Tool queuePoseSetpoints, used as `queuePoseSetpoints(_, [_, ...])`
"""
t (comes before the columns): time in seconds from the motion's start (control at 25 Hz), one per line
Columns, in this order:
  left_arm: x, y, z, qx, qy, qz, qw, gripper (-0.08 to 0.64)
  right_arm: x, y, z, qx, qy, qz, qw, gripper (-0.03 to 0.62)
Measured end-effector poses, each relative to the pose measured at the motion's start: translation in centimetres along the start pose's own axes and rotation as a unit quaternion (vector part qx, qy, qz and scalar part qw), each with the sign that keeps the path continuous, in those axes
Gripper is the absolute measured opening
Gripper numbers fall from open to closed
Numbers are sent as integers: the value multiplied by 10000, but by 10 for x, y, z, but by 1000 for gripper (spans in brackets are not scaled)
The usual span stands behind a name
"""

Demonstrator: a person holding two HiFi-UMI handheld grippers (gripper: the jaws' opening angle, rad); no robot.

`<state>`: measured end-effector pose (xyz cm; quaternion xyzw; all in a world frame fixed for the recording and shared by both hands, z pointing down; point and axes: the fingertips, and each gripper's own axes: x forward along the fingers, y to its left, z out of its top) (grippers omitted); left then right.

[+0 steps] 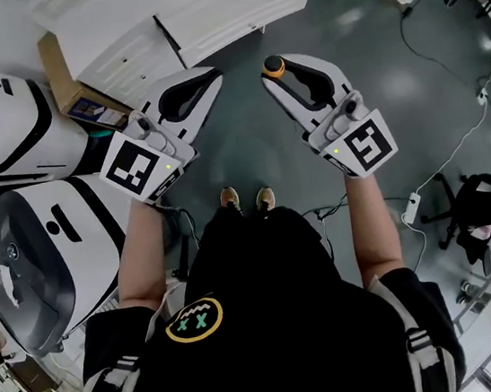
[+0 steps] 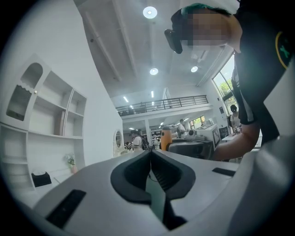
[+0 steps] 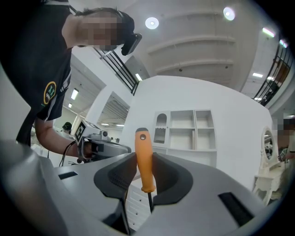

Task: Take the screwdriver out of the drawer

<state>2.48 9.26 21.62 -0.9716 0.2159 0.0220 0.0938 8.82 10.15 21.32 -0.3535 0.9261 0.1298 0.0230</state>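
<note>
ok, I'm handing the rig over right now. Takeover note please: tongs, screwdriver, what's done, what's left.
Left tongs: shut, nothing in them, held out in front of the body.
Right tongs: shut on the screwdriver, gripped by its orange handle, with the handle end poking out past the tips.
Screwdriver: in the air, apart from the white cabinet ahead.
Done: the screwdriver is out and held.
Left: probably just setting it down. From above I can't tell whether the drawer stands open, so check that.
</note>
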Motion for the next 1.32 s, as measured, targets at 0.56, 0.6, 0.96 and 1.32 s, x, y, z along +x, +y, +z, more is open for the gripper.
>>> queuePoseSetpoints(0.56, [-16,3,-1,-60,-20,-89,9999,20,9,15,-3,-37,19,-94,9999,130])
queuePoseSetpoints(0.6, [-16,3,-1,-62,-18,-86,9999,20,10,15,-3,-42,22,-97,9999,130])
queuePoseSetpoints(0.96, [-20,3,-2,-62,-23,-66,10000,20,11,16,-3,-77,24,-109,9999,130])
queuePoseSetpoints(1.32, [-18,1,-2,-68,-21,-65,10000,20,9,15,-3,-101,28,-111,9999,129])
